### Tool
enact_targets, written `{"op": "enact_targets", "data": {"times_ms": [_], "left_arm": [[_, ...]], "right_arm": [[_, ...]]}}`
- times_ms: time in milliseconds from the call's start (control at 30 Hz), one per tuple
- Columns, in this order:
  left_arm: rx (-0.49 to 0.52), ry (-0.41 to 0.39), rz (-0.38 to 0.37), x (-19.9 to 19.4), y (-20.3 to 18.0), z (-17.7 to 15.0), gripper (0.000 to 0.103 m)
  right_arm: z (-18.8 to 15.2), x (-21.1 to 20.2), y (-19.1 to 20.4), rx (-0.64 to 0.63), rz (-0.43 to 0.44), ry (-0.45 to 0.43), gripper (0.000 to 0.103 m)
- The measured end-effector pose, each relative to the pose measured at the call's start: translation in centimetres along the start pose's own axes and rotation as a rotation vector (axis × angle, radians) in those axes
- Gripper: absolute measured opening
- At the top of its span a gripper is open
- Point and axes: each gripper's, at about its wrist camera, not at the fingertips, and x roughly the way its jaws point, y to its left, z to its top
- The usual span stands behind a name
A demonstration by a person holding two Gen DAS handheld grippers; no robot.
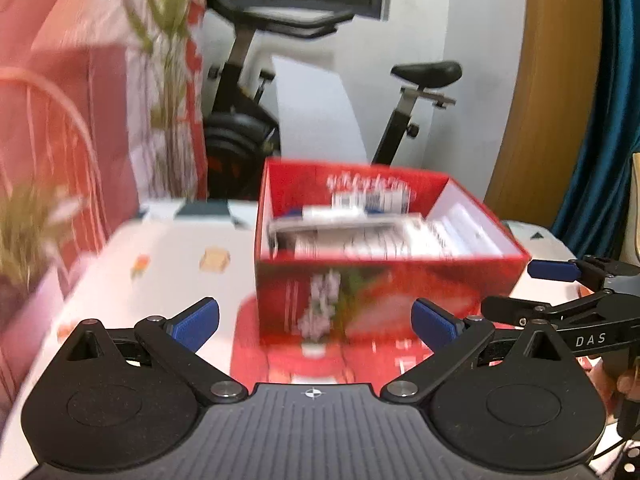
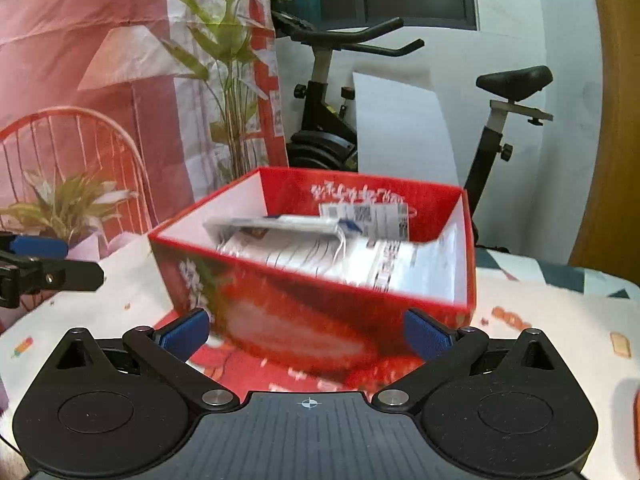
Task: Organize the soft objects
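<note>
My left tool and right tool both sit released, fingers spread wide and gripping nothing. The red box stands on the bench straight ahead of both tools, holding white soft packets. A red lid lies beneath the box.

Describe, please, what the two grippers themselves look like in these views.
The left gripper and right gripper look alike: matte black linkage arms with silver pivot pins, round black housings, and a ribbed dark grey base marked with a small white crosshair. Their fingertips carry blue textured pads. Seen from the left camera, the right gripper's arm bears white letters "DAS". No sleeves show.
</note>
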Motion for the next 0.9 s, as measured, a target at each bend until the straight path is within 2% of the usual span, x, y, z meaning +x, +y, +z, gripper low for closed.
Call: {"op": "enact_targets", "data": {"times_ms": [267,433,633,900], "left_arm": [[-0.061,0.082,0.013,-0.3,0.7,-4.6,0.102],[-0.093,0.096,0.044,-0.8,1.5,-5.9,0.102],[-0.157,0.106,0.066,-1.1,1.9,-7.0,0.102],[-0.164,0.097,0.080,-1.3,1.7,-7.6,0.102]], "right_arm": [[-5.1,-1.0,2.1,-0.031,-0.014,0.000,0.102],[-7.5,-2.1,2.2,-0.050,-0.040,0.002,0.102],[-9.5,-2.3,1.7,-0.093,-0.102,0.059,0.102],[-11.6,-2.0,3.3,-0.125,-0.042,0.122,0.102]]}}
